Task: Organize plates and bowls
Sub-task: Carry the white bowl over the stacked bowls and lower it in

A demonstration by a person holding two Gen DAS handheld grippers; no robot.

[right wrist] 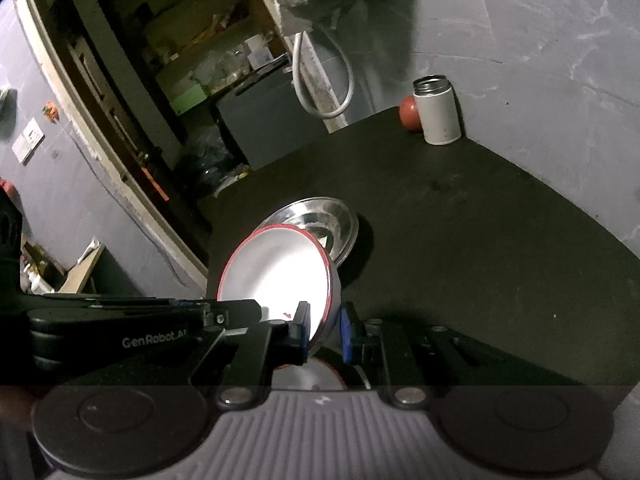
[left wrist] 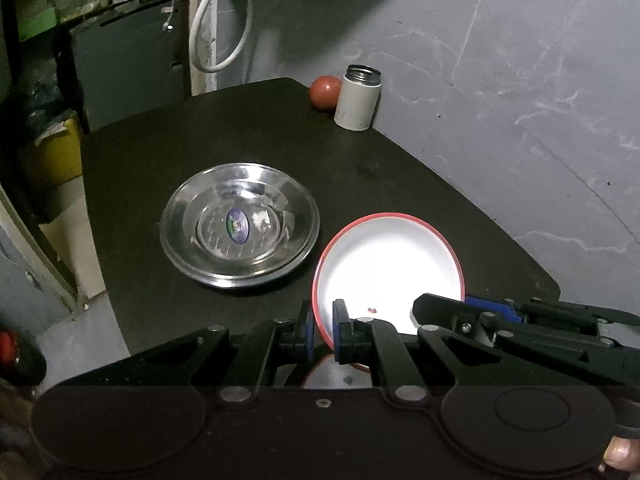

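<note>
Gripping the white red-rimmed bowl [left wrist: 390,268] from both sides. Left wrist view: my left gripper [left wrist: 323,330] has its fingers closed over the bowl's near-left rim, one pad outside, one inside. Right gripper [left wrist: 472,314] comes in at the bowl's right edge. Steel bowl [left wrist: 239,226] sits on the counter [left wrist: 400,168], ahead and left of the fingers, just beside the white bowl, mouth up.

Right wrist view: my right gripper [right wrist: 325,330] straddles the rim too, fingers pinching it. White bowl [right wrist: 280,276] looks tilted and seems lifted off the counter; steel bowl [right wrist: 320,220] directly behind it. Another dish seems to lie under the fingers, mostly hidden.

My read: target is forward-left, so the left side leads.
</note>
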